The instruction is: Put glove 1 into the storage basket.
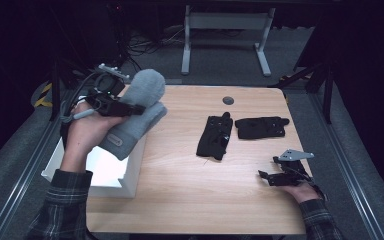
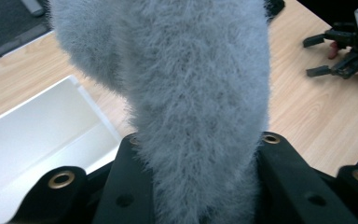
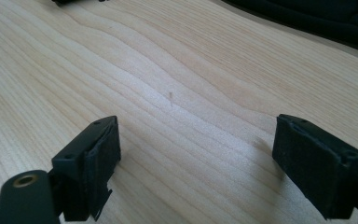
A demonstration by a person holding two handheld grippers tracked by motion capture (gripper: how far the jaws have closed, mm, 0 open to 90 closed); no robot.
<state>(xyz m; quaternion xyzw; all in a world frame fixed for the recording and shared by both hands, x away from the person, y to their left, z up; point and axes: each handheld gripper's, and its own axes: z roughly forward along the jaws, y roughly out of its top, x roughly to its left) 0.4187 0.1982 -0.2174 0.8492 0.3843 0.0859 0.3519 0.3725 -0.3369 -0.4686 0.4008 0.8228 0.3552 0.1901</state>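
1. Near right corner of the table (image 1: 190,200): right gripper (image 1: 266,177) held low over the wood, jaws spread wide with nothing between them, bare grain visible in the gap in the right gripper view.
2. Near left edge: white box (image 1: 111,175) hanging partly past the table's side, open top facing up.
3. Above that box and the table's left edge: left gripper (image 1: 139,109) raised in the person's hand, jaws clamped on a fluffy grey mitten (image 1: 145,87), clear of the table.
4. Same grip, lower down: second grey mitten (image 1: 130,132) with a small tag near its cuff, lying along the palm under the first; whether pinched by the jaws or merely resting on the hand, impossible to tell.
5. Left gripper view: grey fleece (image 2: 191,102) squeezed between the two black jaws, white box at lower left, right gripper (image 2: 316,56) well apart on the far side of the wood.
6. Middle of the table, toward the right: black glove (image 1: 214,137) lying flat, another black glove (image 1: 260,127) just beside it, nearer the right edge.
7. Far edge, centre: round dark grommet (image 1: 228,100) set in the tabletop.
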